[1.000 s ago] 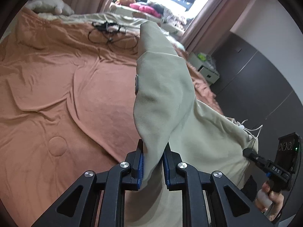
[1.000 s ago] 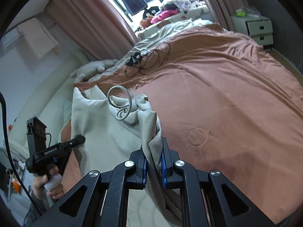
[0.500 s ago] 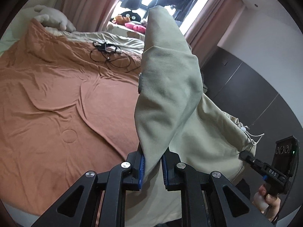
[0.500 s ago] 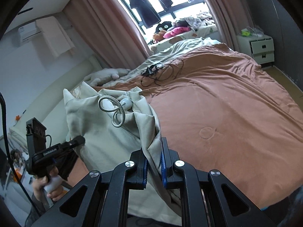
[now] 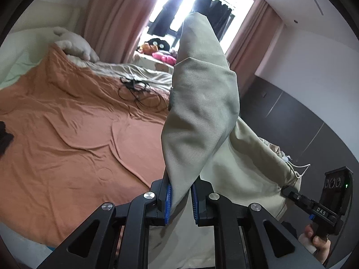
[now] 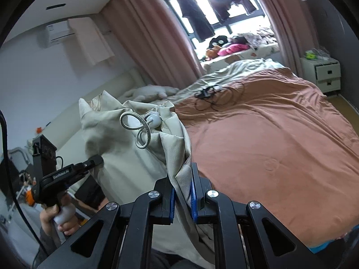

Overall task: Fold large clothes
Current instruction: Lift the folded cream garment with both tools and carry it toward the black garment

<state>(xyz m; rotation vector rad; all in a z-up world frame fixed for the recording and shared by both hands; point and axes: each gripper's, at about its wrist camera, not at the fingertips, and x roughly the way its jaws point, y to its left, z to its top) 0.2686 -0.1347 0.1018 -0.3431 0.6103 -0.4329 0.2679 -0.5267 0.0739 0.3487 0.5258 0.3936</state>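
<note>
We hold a large pale beige garment point(image 5: 202, 112) up in the air above the near edge of the bed point(image 5: 67, 145), stretched between our two tools. The left tongs point(image 5: 181, 198) are pinched narrow on a fold of the cloth, their blue pads point(image 5: 168, 199) pressing it from both sides, and above them the fabric rises into a tall peak that stands in front of the window point(image 5: 179, 6). From that fold the rest of the cloth sags down and to the right, toward the other tool, which shows at the right edge of the left wrist view with our right hand point(image 5: 318, 244) around its grip. The right tongs point(image 6: 182, 198) are likewise closed narrow on a bunched edge of the same garment point(image 6: 125, 161), the cloth running down between the blue pads point(image 6: 193, 199). In the right wrist view a pale drawstring point(image 6: 139, 130) loops loose at the top of the bunched fabric, beside a small whitish toggle. Our left hand point(image 6: 60, 219) grips the handle of the left tool at the lower left of that view, with the cloth draped past its front end. The bed carries a rust-orange cover, wrinkled, and a tangle of black cable point(image 6: 211, 96) lies on it near the far side, where a grey sheet begins. Pink curtains point(image 6: 152, 27) frame the window, dark clothes hang in front of the glass, and a white nightstand point(image 6: 323, 74) stands beside the bed.
</note>
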